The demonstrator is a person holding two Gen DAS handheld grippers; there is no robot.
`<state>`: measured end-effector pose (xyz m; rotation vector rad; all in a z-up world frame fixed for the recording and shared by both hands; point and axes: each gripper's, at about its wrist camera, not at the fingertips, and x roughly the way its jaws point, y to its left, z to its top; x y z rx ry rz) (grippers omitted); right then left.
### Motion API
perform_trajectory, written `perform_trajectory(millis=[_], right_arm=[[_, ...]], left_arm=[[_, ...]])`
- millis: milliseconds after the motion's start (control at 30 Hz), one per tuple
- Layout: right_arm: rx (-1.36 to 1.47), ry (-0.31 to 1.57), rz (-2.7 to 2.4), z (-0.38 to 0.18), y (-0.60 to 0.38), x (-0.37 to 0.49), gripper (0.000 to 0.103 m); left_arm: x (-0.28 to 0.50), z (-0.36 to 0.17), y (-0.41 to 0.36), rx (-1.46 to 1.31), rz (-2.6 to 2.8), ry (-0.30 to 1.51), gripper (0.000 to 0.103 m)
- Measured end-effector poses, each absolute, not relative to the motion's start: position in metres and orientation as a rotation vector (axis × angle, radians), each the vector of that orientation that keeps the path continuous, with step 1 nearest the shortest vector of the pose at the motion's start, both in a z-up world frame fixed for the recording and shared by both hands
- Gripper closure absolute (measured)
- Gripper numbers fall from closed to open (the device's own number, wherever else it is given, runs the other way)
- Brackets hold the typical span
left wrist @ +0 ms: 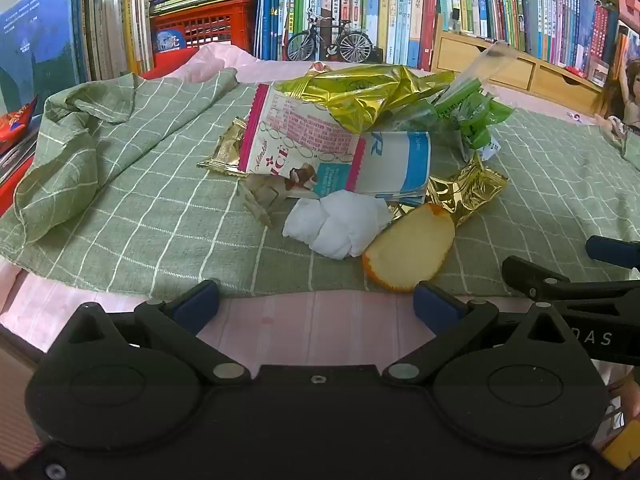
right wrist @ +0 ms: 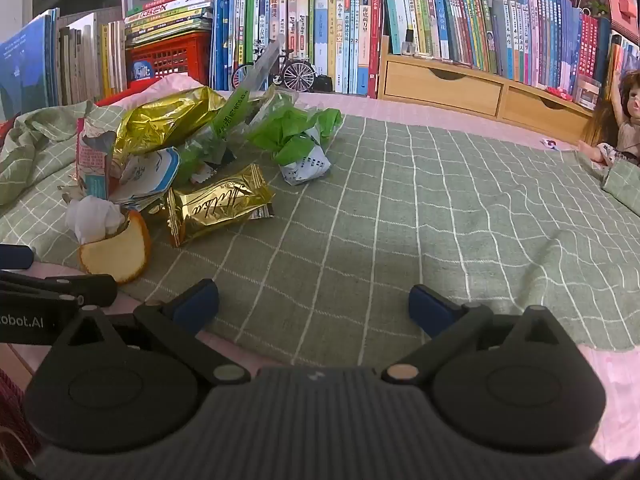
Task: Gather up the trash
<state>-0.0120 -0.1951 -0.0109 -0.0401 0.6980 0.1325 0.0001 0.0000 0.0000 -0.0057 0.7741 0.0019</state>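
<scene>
Fingers: your left gripper and right gripper both stand spread wide with nothing between them, poised at the near edge of the worktop and tilted downward.
Nearest trash: the orange peel lies just ahead of your left fingers, touching the crumpled white tissue behind it.
Pile: behind those sit the pink-and-white wrapper, the gold foil bag on top and the green plastic wrapper to its right, all heaped together.
Right side: the gold candy wrapper is the piece closest to your right fingers, at the pile's edge.
Approach: take the loose near pieces first; I judge the peel and tissue easiest, since nothing rests on them.
Grip advice: close on the bulk of a wrapper, not a thin flat edge, or foil may slip.
Risk: pinch too low and you may catch the green checked cloth and drag the heap.
Surface: that cloth lies rumpled over a pink cover.
Room: rows of books, a red crate, a model bicycle and wooden drawers line the back; a doll sits far right.
</scene>
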Motion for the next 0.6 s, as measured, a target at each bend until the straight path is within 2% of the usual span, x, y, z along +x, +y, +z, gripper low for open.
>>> perform_trajectory(millis=[600], right_arm=[[-0.041, 0.703, 0.132, -0.0109, -0.1955, -0.0119, 0.000]], left_arm=[[0.0001, 0.0000, 0.0000, -0.005, 0.002, 0.774, 0.000]])
